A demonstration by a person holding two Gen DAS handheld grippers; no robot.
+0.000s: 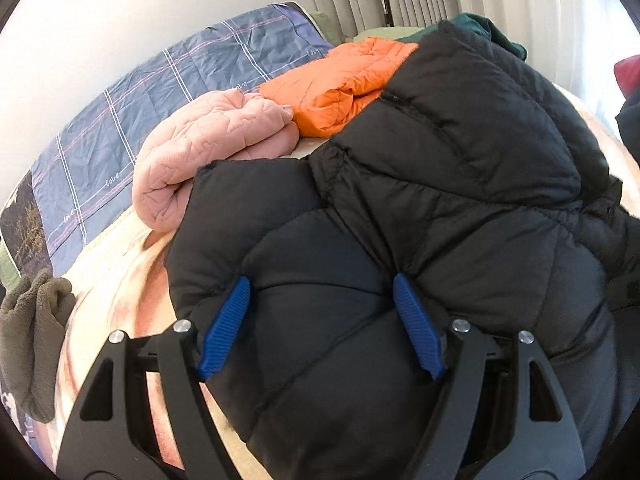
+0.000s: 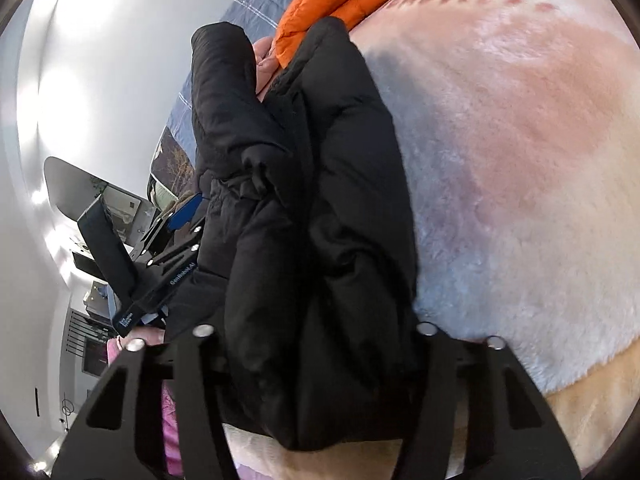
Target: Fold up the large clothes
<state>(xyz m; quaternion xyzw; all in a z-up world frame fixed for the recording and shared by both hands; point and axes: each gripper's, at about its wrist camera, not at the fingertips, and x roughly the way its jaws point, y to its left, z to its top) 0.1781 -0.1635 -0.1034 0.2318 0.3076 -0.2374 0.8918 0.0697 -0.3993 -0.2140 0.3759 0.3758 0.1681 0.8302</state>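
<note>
So the black jacket (image 1: 440, 184) is the one being worked on right now, and it sits on the fuzzy blanket (image 1: 120, 276) in the middle of the bed, bunched up into a thick puffy lump. Behind it the pink jacket (image 1: 208, 148) and the orange jacket (image 1: 344, 84) already look folded and stacked off to the side near the blue sheet (image 1: 160, 92), so I'd say those two are done. There's also a green garment (image 1: 492, 32) at the far end and a grey one (image 1: 32, 332) hanging at the near edge, which may still be waiting, hard to say.

The left gripper (image 1: 320, 320) has its blue pads (image 1: 226, 324) spread wide with a fat roll of the jacket bulging between them. The fabric fills the gap and both pads dig into it, so I read it as a clamp on a wide fold, not an empty open jaw.

The right gripper (image 2: 316, 360) is trickier. From its own camera the jacket covers the fingertips completely, with fabric stuffed between the two black arms, so I can't tell if it's actually pinching or just buried in it.

Progress-wise, the jacket looks partly gathered, sleeves tucked in maybe, but it's still lumpy and needs a final fold and flattening before it joins the pile.
</note>
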